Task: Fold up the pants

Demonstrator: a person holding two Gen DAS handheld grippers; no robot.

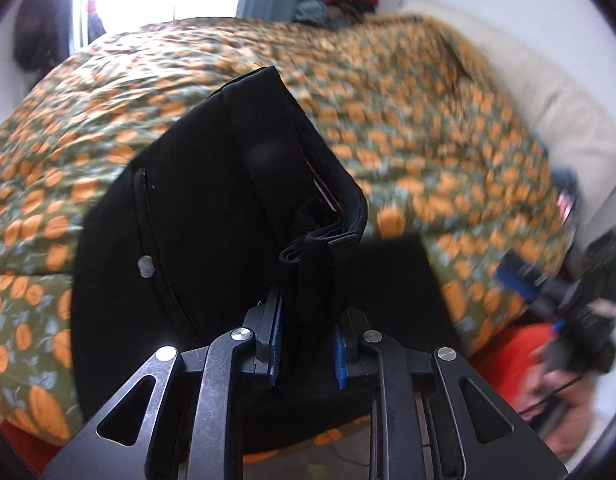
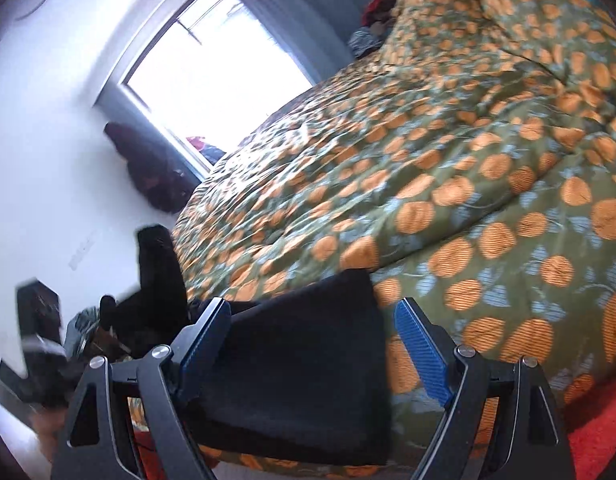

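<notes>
Two left fingers around pants.

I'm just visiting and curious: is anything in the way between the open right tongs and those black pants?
Nothing visible. The right tongs are open with the black pants lying directly between the fingers on the orange-patterned bedspread. The left tongs already clamp the pants.

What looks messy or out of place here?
Little. The black pants are bunched into thick layers between the left gripper fingers, not flat on the orange-patterned quilt. The right gripper is open.
</notes>
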